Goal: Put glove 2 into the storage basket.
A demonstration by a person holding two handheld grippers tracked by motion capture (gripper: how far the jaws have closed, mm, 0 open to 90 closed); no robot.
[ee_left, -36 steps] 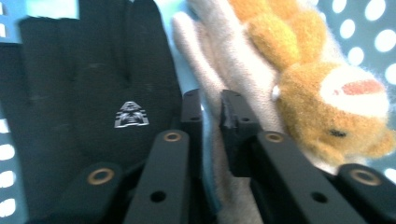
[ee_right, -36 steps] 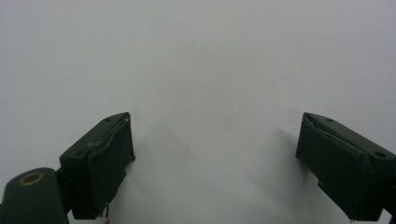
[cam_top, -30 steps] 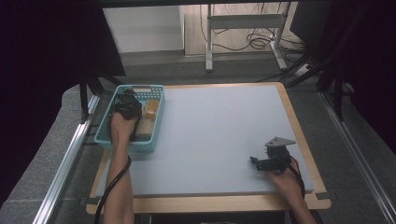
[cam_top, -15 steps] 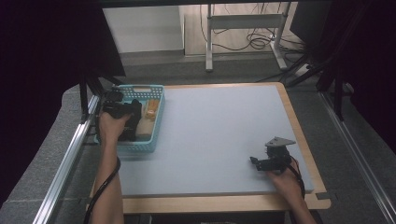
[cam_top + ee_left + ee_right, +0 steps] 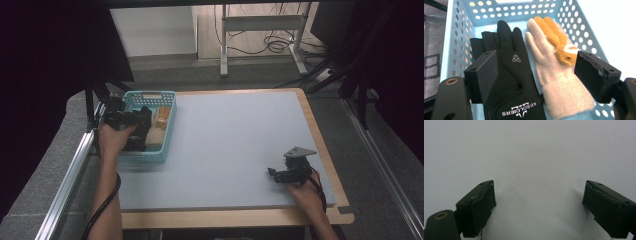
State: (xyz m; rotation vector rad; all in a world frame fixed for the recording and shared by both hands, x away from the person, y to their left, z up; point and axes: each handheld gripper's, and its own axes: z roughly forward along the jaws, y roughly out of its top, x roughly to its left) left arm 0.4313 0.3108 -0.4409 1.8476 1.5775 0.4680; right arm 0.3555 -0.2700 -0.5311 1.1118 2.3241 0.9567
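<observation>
A teal perforated basket (image 5: 150,93) stands at the table's far left. In it lie a black glove (image 5: 509,75) with white lettering and, beside it, a cream fleece glove (image 5: 554,80) with orange fingers (image 5: 549,30). My left gripper (image 5: 144,118) hovers over the basket's left side. Its jaws have just been opening and now stand wide apart above the gloves (image 5: 536,72), pressing on neither. The cream glove (image 5: 159,131) lies along the basket's right wall. My right gripper (image 5: 272,173) rests near the front right corner, open (image 5: 539,202), with nothing between its pads.
A pale grey mat (image 5: 235,145) covers the wooden tabletop (image 5: 225,218). An aluminium rail (image 5: 70,180) runs along the left side. Black frame struts (image 5: 350,75) stand at the back right, and a white desk frame (image 5: 260,30) with cables stands beyond the table.
My left hand has drawn back to the left and risen a little over the basket. The right hand and gripper have stayed where they were.
</observation>
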